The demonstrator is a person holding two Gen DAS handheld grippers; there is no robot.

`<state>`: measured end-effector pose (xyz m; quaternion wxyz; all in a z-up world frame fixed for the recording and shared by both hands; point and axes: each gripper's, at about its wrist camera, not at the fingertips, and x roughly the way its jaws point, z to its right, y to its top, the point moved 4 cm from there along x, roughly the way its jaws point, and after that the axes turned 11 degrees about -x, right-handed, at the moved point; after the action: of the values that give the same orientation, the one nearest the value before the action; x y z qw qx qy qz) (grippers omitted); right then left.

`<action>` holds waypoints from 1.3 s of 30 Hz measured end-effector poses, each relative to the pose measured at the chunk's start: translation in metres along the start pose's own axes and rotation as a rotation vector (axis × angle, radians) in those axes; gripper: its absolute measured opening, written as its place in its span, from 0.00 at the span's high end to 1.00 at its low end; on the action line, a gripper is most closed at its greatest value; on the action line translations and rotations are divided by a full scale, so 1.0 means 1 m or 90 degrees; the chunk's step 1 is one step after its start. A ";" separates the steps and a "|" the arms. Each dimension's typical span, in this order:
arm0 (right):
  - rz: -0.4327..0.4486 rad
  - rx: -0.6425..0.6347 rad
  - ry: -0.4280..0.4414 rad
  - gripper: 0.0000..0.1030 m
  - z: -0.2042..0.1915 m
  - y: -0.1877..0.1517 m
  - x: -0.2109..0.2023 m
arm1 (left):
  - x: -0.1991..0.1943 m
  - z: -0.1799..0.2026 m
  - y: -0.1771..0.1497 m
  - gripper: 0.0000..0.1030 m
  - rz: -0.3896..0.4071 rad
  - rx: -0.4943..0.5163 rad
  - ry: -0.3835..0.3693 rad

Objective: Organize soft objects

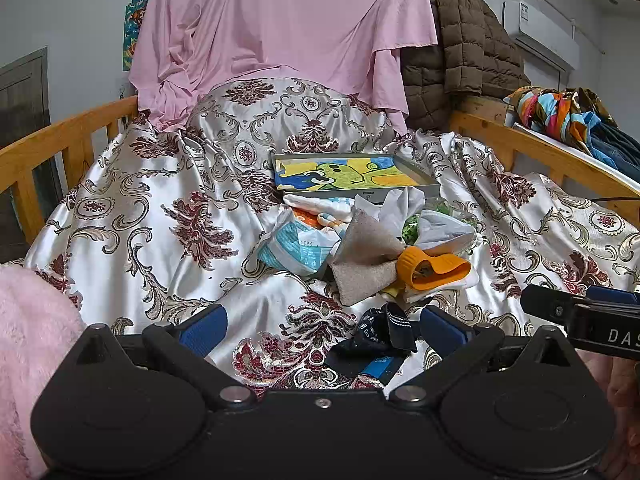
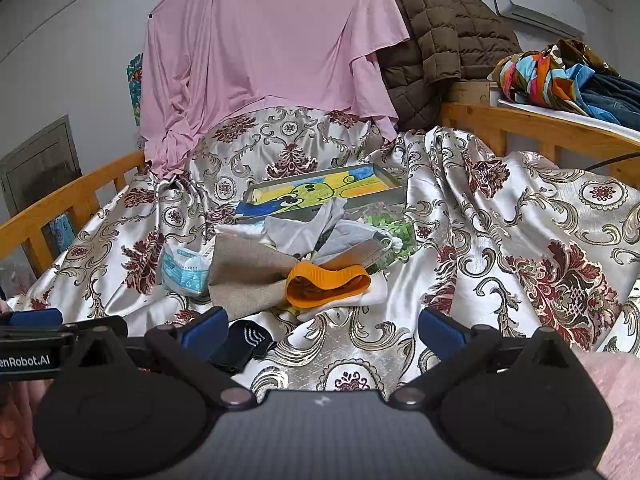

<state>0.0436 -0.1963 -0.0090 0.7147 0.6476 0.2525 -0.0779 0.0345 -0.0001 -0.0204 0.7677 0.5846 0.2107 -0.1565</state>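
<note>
A pile of soft things lies mid-bed: a beige cloth (image 1: 366, 258) (image 2: 248, 276), an orange silicone piece (image 1: 432, 268) (image 2: 326, 284), a blue-white packet (image 1: 298, 248) (image 2: 184, 270), white cloths (image 1: 400, 204) (image 2: 304, 228). A dark navy sock (image 1: 380, 332) (image 2: 244, 342) lies nearest. My left gripper (image 1: 322, 330) is open, the sock just inside its right finger. My right gripper (image 2: 322, 330) is open and empty, the sock by its left finger. A tray with a green cartoon drawing (image 1: 348, 172) (image 2: 320, 192) sits behind the pile.
The bed has a floral satin cover (image 1: 160, 216) (image 2: 500, 240) and wooden rails (image 1: 60, 140) (image 2: 520, 124). A pink sheet (image 1: 280, 28) and brown jacket (image 1: 460, 48) hang at the back. Colourful clothes (image 1: 560, 112) lie at right. A pink fluffy fabric (image 1: 28, 340) is near left.
</note>
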 end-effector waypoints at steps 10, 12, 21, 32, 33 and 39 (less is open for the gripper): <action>0.000 0.000 0.000 0.00 0.000 0.000 0.000 | 0.000 0.000 0.000 0.01 0.000 0.000 0.000; 0.000 0.000 0.000 0.00 0.000 0.000 0.000 | 0.000 0.000 0.000 0.01 0.000 0.000 0.000; 0.000 0.000 0.000 0.00 0.000 0.000 0.000 | 0.000 0.000 0.000 0.01 0.000 0.000 0.000; 0.000 0.000 0.000 0.00 0.000 0.000 0.000 | 0.000 0.000 0.000 0.01 0.000 0.001 0.000; 0.000 -0.001 0.000 0.00 -0.001 0.001 0.000 | 0.000 0.000 0.000 0.01 0.000 0.000 -0.001; -0.001 -0.003 0.001 0.00 -0.001 0.002 0.001 | 0.001 0.001 -0.001 0.01 -0.002 0.001 -0.002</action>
<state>0.0448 -0.1948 -0.0073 0.7161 0.6457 0.2537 -0.0772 0.0352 -0.0009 -0.0211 0.7673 0.5846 0.2104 -0.1589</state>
